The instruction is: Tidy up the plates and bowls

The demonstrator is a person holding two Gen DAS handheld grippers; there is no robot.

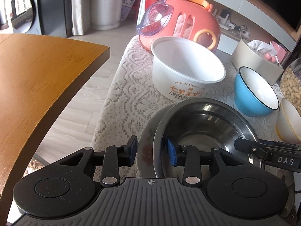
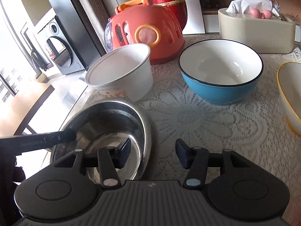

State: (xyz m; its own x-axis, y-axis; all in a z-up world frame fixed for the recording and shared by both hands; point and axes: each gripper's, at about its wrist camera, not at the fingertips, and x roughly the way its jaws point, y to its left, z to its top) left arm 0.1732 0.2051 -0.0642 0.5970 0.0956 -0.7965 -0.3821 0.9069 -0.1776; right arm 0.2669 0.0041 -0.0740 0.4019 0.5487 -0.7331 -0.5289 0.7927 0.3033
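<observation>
A steel bowl (image 1: pixel 207 124) (image 2: pixel 112 120) sits nested in a floral ceramic bowl (image 1: pixel 145 146) at the near left of the lace-covered table. My left gripper (image 1: pixel 152 151) straddles both rims: one pad is outside the floral bowl, the blue pad inside the steel one, with slight gaps. My right gripper (image 2: pixel 152 150) is open across the steel bowl's right rim, one finger inside and one over the cloth. Behind stand a white plastic bowl (image 1: pixel 188 71) (image 2: pixel 122 71), a blue bowl (image 1: pixel 254 94) (image 2: pixel 220 69) and a yellow-rimmed white bowl (image 1: pixel 287 122) (image 2: pixel 289 94).
An orange domed carrier (image 2: pixel 146 32) and a beige tissue box (image 2: pixel 255 35) line the back of the lace cloth (image 2: pixel 207 122). A jar of peanuts (image 1: pixel 293 86) stands at the right. A wooden table (image 1: pixel 37 75) lies to the left across a strip of floor.
</observation>
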